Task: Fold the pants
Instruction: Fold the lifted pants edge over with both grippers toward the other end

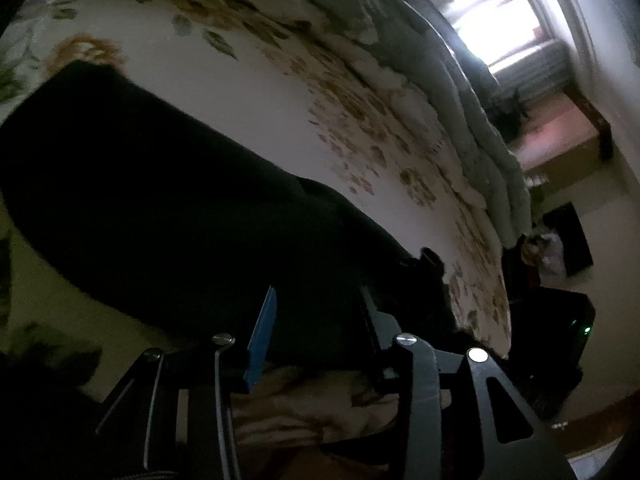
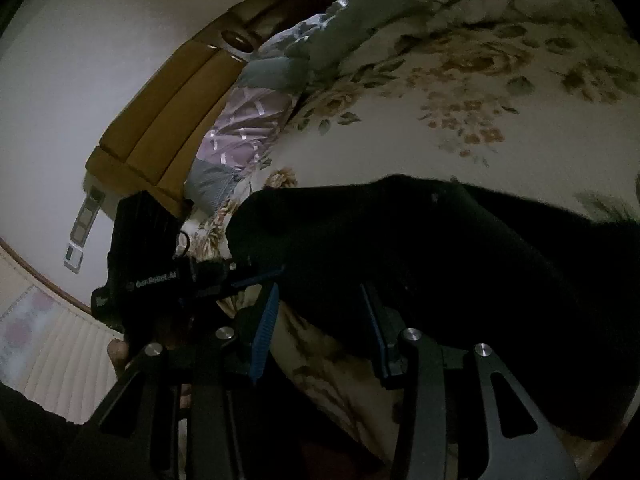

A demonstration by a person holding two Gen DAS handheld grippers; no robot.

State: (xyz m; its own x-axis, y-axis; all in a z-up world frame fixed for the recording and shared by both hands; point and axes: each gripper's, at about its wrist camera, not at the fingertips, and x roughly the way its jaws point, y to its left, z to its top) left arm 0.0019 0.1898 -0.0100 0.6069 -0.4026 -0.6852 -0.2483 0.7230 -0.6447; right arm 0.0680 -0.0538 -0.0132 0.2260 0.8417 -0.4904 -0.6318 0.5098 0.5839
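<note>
**Bed, pants, two tongs**

We list: floral bedsheet [image 1: 248,80]; black pants [image 1: 160,216] lying flat across it, near edge; rumpled quilt [image 1: 472,120] far side. Our left gripper [image 1: 316,304] and right gripper [image 2: 320,300] both gape over the dark cloth.

The black pants [image 1: 168,208] lay spread flat across the floral bed sheet [image 1: 248,80], stretched lengthwise in a long dark band; a fold or overlap seemed to cross the fabric, though dimness obscured it
</note>
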